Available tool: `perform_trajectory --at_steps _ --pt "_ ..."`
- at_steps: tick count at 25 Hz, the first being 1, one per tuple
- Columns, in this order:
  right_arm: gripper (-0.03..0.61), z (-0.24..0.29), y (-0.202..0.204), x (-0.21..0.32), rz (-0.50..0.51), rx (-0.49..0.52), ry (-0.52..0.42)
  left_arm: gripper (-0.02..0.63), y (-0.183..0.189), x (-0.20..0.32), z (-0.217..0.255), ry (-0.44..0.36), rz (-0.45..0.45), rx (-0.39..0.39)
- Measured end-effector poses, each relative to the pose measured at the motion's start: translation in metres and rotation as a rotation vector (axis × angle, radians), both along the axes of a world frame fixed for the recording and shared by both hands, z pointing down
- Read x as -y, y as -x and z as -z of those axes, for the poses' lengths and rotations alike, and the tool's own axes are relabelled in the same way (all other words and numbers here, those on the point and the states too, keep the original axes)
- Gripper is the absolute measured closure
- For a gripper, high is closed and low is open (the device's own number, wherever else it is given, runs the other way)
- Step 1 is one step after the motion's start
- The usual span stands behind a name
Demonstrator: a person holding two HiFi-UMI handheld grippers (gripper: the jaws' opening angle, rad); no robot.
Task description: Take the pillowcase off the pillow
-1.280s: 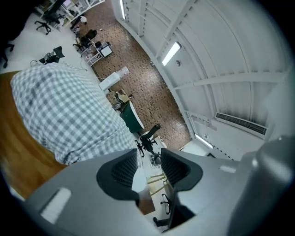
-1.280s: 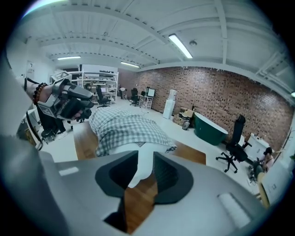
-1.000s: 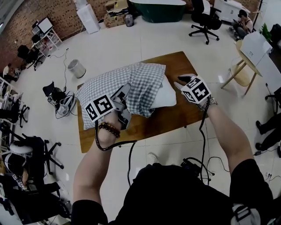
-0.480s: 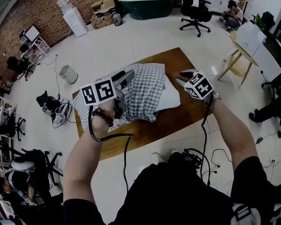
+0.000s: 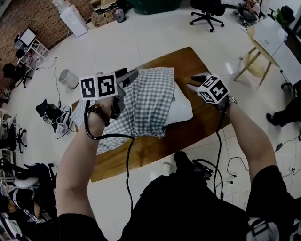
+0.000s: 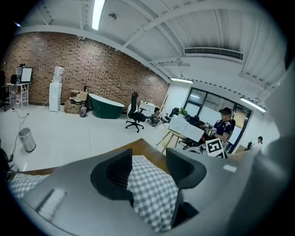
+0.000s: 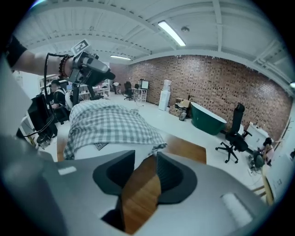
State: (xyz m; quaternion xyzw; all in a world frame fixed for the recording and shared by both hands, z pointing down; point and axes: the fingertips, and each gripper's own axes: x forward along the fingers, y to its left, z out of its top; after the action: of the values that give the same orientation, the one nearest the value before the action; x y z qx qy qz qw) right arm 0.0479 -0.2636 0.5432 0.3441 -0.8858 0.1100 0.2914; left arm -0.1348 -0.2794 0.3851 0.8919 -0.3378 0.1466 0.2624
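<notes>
The left hand-held gripper (image 6: 148,157) has its jaws opening, with a fold of the checked pillowcase (image 5: 148,101) between them. The cloth lies against one pad, and a little gap shows at the other, so the hold looks to be slackening rather than firm. It hangs above the covered end of the pillow (image 5: 181,106), with the fabric drawn up towards it. That is likely because pulling the case away from the pillow's open end is what strips it off.

The right hand-held gripper (image 7: 145,159) is also opening and holds nothing: only bare wood shows between its jaws. It sits just beside the pillow's bare white end, probably placed there to keep the pillow from sliding along with the case. With both grips easing, a fresh hold further along the cloth seems the next need.

The pillowcase covers most of the pillow, with only that white end poking out, so the job is partly done at best.

The pillow lies across a wooden counter (image 5: 188,63), which shows bare beyond the pillow's white end and along its near side. Past the pillow spreads a pale floor (image 5: 141,42), with a small bin (image 5: 68,77) off the covered end and an office chair (image 5: 207,14) beyond the far side. A brick wall (image 6: 69,69) and a dark green tub (image 7: 207,120) close the room behind.
</notes>
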Motion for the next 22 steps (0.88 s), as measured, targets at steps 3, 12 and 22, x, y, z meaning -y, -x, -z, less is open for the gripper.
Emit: perform_trajectory --at_steps 3,12,22 --pt "0.423 -0.011 -0.008 0.031 0.029 0.027 0.031 0.370 -0.016 0.037 -0.009 0.024 -0.049 0.063" --pt "0.357 -0.067 -0.012 0.118 0.248 0.129 0.145 0.344 -0.064 0.156 -0.076 0.133 -0.337 0.238" --pt "0.276 -0.135 -0.009 0.181 0.469 0.270 0.369 0.302 -0.106 0.251 -0.175 0.366 -0.661 0.408"
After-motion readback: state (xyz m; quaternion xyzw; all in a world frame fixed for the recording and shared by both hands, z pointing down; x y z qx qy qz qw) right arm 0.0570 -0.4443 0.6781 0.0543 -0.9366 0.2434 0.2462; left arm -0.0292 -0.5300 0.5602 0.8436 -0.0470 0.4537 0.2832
